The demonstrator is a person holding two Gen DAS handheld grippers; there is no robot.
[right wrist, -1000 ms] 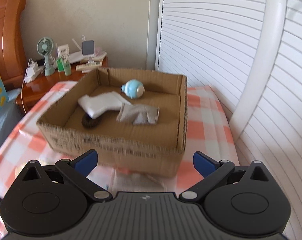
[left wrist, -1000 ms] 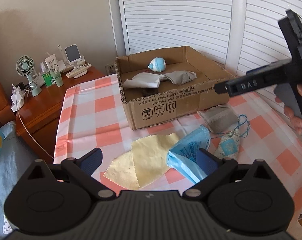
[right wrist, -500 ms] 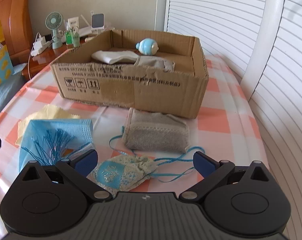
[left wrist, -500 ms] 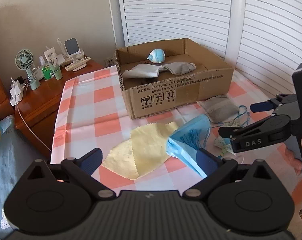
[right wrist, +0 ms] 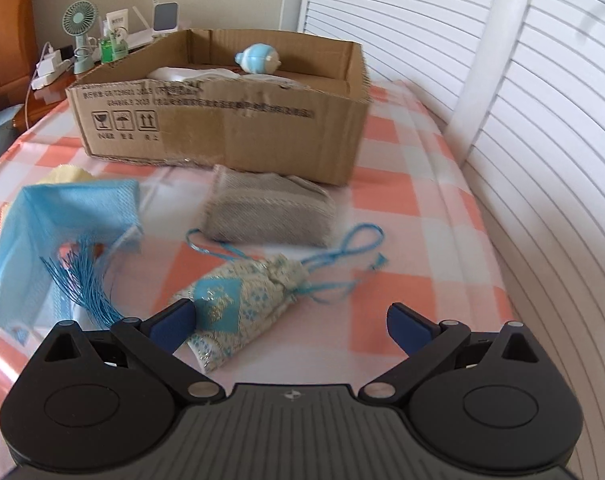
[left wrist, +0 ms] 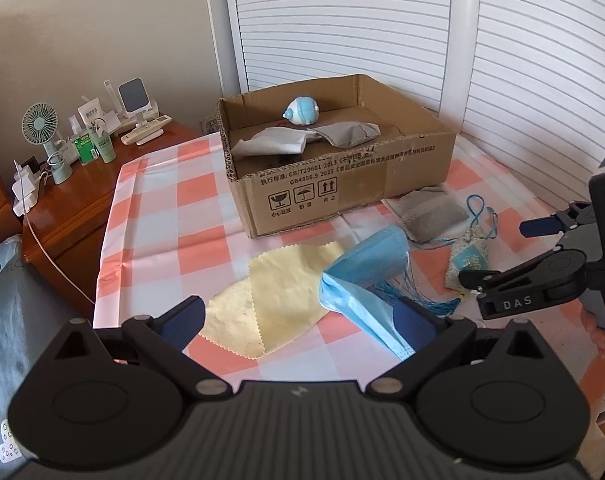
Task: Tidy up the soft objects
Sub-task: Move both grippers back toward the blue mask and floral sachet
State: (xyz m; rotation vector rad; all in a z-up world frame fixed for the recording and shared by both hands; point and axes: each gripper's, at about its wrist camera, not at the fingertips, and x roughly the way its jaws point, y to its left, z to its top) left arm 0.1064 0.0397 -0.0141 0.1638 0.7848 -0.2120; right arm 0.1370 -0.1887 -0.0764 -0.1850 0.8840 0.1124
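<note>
Cardboard box (left wrist: 342,188) holds a blue-white ball toy (left wrist: 302,111), white cloth (left wrist: 274,142) and grey pouch (left wrist: 348,133), seen fully only from my left gripper (left wrist: 298,316). My right gripper (right wrist: 290,322), jaws spread like the left's, hovers over a floral sachet (right wrist: 238,304) on the checked tablecloth (right wrist: 402,216).

Checked cloth (right wrist: 430,184) right of the floral sachet (right wrist: 238,300) lies bare; the cardboard box (right wrist: 238,132) walls off the far side.

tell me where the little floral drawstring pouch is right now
The floral drawstring pouch lies on the checked tablecloth low in the right wrist view, just ahead of the open right gripper, between the grey pouch and the blue tassel.
</note>
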